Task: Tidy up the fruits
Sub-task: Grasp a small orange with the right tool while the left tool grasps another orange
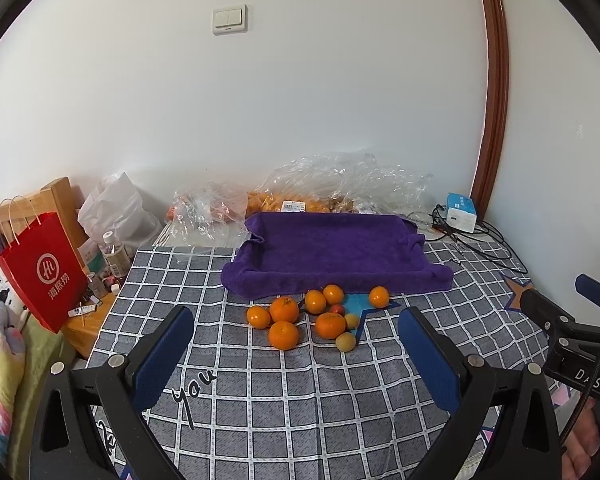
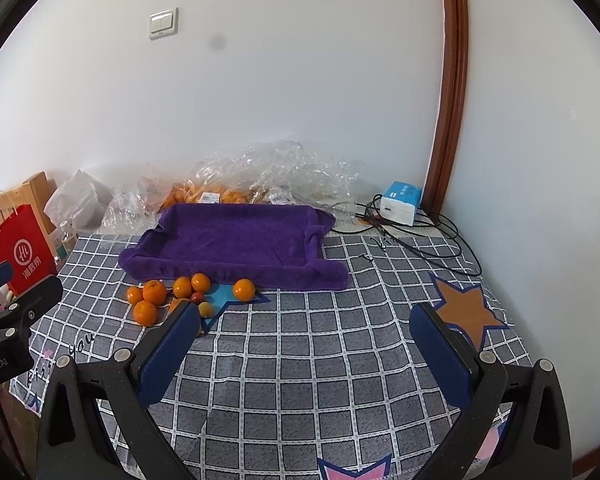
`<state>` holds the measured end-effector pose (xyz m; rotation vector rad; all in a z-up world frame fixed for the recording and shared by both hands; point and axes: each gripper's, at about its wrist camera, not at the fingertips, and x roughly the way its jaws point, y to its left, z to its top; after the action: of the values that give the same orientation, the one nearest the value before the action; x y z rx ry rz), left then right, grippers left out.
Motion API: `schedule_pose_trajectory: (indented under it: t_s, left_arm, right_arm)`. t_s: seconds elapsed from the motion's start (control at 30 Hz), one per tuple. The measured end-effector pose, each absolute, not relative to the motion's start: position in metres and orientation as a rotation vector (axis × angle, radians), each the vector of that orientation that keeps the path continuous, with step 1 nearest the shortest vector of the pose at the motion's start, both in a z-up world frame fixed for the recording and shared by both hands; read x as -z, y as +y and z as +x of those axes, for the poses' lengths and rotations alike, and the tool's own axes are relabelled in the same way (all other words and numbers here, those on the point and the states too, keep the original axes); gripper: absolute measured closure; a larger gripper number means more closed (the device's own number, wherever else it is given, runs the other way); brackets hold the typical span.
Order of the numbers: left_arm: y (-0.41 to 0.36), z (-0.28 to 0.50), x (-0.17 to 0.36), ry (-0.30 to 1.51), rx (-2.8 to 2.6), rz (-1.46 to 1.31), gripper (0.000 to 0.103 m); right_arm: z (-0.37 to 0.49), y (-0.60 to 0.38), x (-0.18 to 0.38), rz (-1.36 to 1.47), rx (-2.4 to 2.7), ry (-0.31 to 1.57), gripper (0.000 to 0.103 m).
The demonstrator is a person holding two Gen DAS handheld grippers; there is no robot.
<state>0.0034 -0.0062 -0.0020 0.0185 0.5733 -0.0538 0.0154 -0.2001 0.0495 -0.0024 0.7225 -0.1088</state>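
Note:
A cluster of several oranges (image 1: pixel 284 334) (image 2: pixel 154 291) lies on the checked cloth just in front of a purple towel-lined tray (image 1: pixel 336 252) (image 2: pixel 236 240). Among them sit a small red fruit (image 1: pixel 337 309) (image 2: pixel 198 297) and two small yellowish fruits (image 1: pixel 345 342) (image 2: pixel 206 309). One orange (image 1: pixel 379 296) (image 2: pixel 244 289) lies apart to the right. My left gripper (image 1: pixel 296 320) hangs open a short way in front of the cluster, holding nothing. My right gripper (image 2: pixel 306 318) is open and empty, to the right of the fruit; its left finger hides part of an orange.
Crumpled clear plastic bags (image 1: pixel 340 184) with more oranges lie behind the tray against the wall. A blue-white box (image 1: pixel 461 207) and black cables (image 1: pixel 480 240) sit at the back right. A red paper bag (image 1: pixel 40 272) and bottle (image 1: pixel 114 254) stand on a wooden stand left.

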Motion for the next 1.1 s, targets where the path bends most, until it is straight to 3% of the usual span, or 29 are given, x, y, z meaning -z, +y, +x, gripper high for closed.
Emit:
schedule_pose_trajectory:
  t_s: [0.3,0.63,0.73,0.87,1.03,1.1]
  left_arm:
    - [0.000,0.027,0.025,0.605,0.049,0.031,0.000]
    - [0.020,0.061,0.064,0.663,0.017,0.036,0.000]
    - [0.028,0.072,0.082,0.704,0.035,0.018,0.008]
    - [0.032,0.084,0.104,0.733,0.039,0.033,0.016]
    - [0.041,0.098,0.123,0.785,0.059,0.012,0.022]
    - [0.047,0.104,0.129,0.799,0.054,0.000,0.024]
  right_arm:
    - [0.036,-0.204,-0.028,0.045,0.113,0.757,0.000]
    - [0.079,-0.202,0.032,0.021,0.061,0.837,0.000]
    - [0.091,-0.198,0.049,0.016,0.018,0.839,0.000]
    - [0.116,-0.192,0.072,0.065,-0.047,0.913,0.012]
    - [0.132,-0.182,0.087,0.038,-0.060,0.886,0.016]
    - [0.139,-0.177,0.091,0.033,-0.080,0.886,0.025]
